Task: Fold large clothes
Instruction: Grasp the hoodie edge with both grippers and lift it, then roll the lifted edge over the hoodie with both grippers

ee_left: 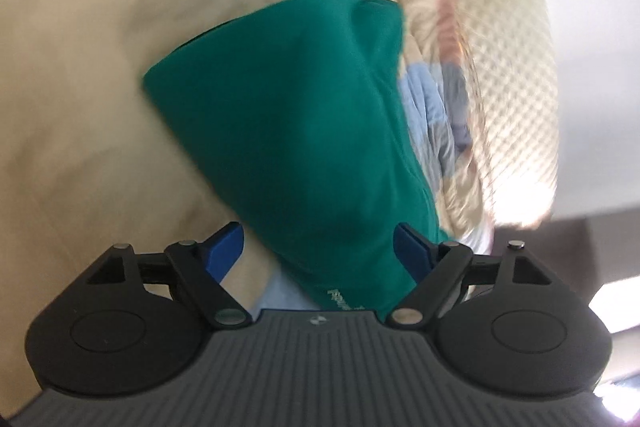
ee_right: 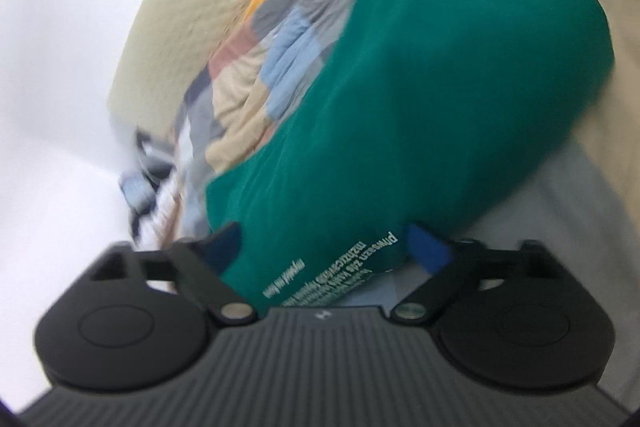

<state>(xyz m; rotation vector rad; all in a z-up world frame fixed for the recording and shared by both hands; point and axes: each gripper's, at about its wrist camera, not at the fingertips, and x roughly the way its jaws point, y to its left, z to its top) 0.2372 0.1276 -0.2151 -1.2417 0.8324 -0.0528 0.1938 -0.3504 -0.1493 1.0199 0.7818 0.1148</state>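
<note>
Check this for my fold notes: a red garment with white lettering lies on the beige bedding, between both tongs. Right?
Not quite: the garment is green, not red, as both wrist views show. Its white lettering shows best in the right wrist view. It does lie on the beige bedding, between both tongs.

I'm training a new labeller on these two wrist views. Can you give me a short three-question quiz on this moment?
1. What colour is the garment between the left gripper fingers?
2. True or false: the right gripper is clamped shut.
3. What is printed on the garment's near edge: A) white text, B) red stripes, C) nothing?

Key: 1 green; 2 false, its jaws stand wide; 3 A.
</note>
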